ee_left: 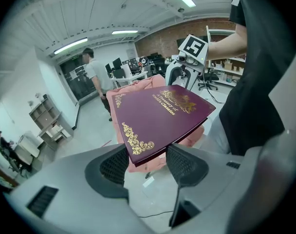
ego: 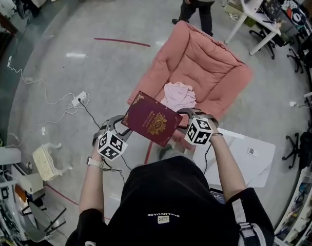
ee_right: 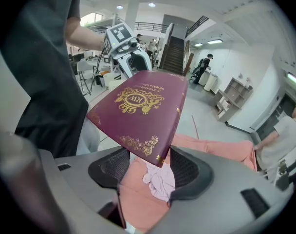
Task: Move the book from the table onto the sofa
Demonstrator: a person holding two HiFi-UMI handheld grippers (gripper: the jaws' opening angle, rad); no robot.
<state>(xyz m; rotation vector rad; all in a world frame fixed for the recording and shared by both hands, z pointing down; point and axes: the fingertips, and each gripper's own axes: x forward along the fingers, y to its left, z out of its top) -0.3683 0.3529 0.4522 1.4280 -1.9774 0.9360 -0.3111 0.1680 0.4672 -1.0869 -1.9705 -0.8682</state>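
Maroon hardcover book, gilt scrollwork, corners pinched in left tool and right tool, padded pink sofa ahead

We reach both bare forearms forward, elbows bent. Our left gripper and right gripper tilt downward side by side, marker cubes facing up. Each one's jaws are clamped on an opposite corner of the book, which hangs between them.
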